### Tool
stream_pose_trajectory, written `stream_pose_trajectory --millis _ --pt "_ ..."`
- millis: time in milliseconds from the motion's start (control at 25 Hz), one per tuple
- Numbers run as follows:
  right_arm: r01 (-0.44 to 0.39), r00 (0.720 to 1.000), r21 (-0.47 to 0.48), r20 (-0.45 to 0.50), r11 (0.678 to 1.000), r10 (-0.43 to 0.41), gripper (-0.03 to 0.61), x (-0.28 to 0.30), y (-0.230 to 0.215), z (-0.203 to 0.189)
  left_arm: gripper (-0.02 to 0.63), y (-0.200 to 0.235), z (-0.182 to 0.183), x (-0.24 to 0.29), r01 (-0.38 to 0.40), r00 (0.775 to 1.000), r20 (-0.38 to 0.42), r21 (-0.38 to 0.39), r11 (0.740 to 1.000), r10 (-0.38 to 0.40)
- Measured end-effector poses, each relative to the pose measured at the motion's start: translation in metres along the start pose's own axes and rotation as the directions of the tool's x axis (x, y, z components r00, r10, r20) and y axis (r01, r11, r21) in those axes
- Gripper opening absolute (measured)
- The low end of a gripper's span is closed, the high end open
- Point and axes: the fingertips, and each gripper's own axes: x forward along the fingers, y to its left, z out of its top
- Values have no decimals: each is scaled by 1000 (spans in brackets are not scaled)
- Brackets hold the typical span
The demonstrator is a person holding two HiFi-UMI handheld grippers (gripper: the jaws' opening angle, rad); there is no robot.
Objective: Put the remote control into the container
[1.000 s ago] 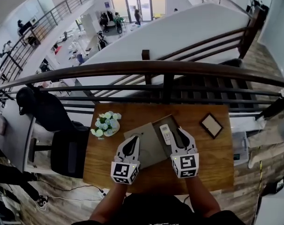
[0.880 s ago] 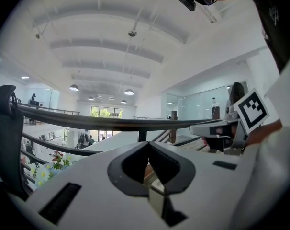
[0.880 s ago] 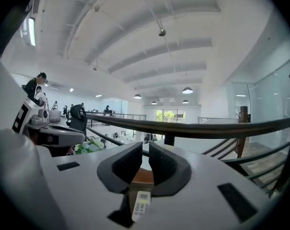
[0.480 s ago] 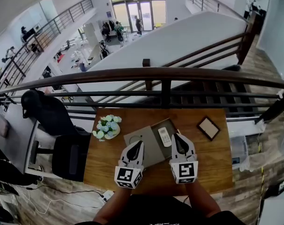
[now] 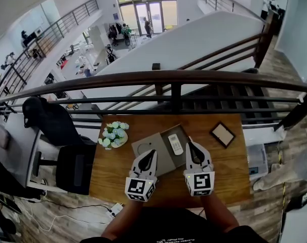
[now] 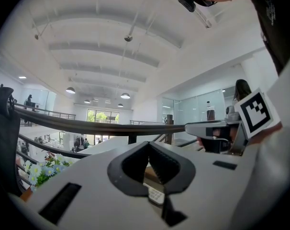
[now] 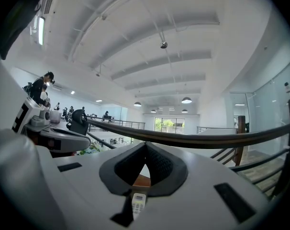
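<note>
Shows left gripper (image 5: 150, 154) and right gripper (image 5: 190, 142) shut, empty, near tabletop (image 5: 229, 161) front edge; might jolt remote (image 5: 175, 144) inside container (image 5: 163, 159) if swung forward.

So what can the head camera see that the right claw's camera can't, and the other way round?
Only the head view: the whole table top, the grey container and the picture frame.
Only the right gripper view: the ceiling lamps overhead.
Both: the white remote lying in the container, the dark railing, and the right claw, shut with nothing in it.
</note>
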Motion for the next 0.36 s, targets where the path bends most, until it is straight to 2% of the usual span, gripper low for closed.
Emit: stream_pose_trajectory --millis 360 --pt "6 1000 1 -16 1000 -6 29 0 -2 -13 6 -5 -7 0 9 1000 -7 5 1000 -9"
